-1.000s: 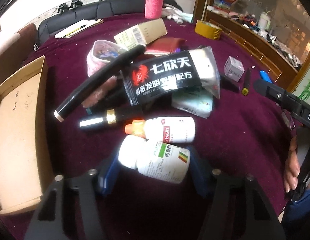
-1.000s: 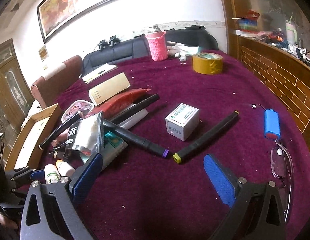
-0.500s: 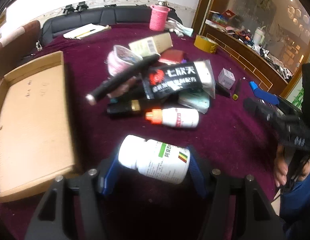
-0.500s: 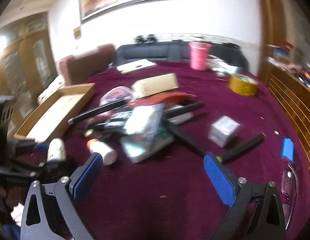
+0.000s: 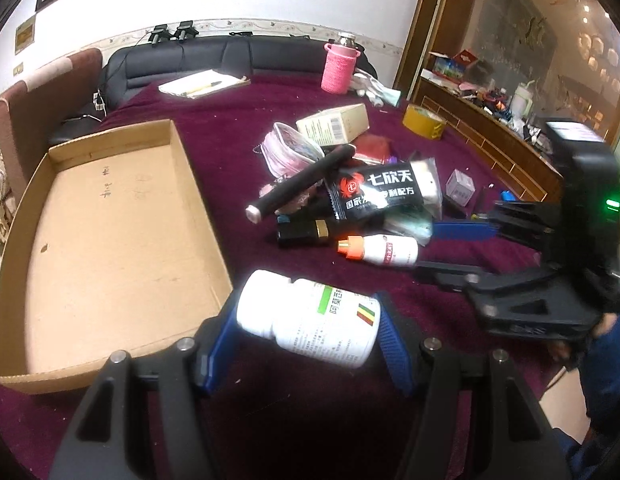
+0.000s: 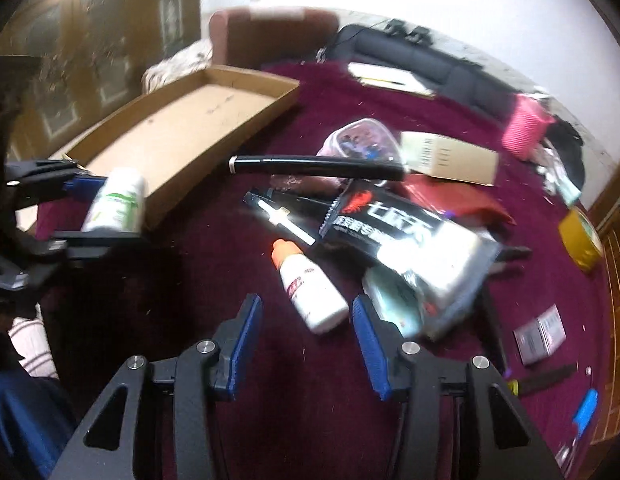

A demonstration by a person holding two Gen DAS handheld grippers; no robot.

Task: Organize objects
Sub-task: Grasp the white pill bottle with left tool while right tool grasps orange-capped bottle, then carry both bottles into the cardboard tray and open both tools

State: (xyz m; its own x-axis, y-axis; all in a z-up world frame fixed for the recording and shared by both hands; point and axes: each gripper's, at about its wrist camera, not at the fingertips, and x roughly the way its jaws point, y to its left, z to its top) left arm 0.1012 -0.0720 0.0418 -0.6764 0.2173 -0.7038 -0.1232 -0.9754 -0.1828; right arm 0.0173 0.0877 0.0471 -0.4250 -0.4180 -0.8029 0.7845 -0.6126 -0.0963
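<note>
Sorting has barely begun: the left gripper (image 5: 310, 322) grips the white pill bottle (image 5: 310, 316) beside the apparently bare cardboard tray (image 5: 110, 232), while the right gripper (image 6: 308, 330), jaws apart, nears the orange-capped bottle (image 6: 310, 284) at the pile's edge.

Black hand-held gripper (image 5: 310, 344), blue pads (image 5: 393, 344), silver screws

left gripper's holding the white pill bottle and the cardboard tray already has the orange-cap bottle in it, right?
Not quite. The left gripper does hold the white pill bottle, but the cardboard tray holds nothing: the orange-cap bottle lies on the cloth beside the pile, as the left wrist view shows.
</note>
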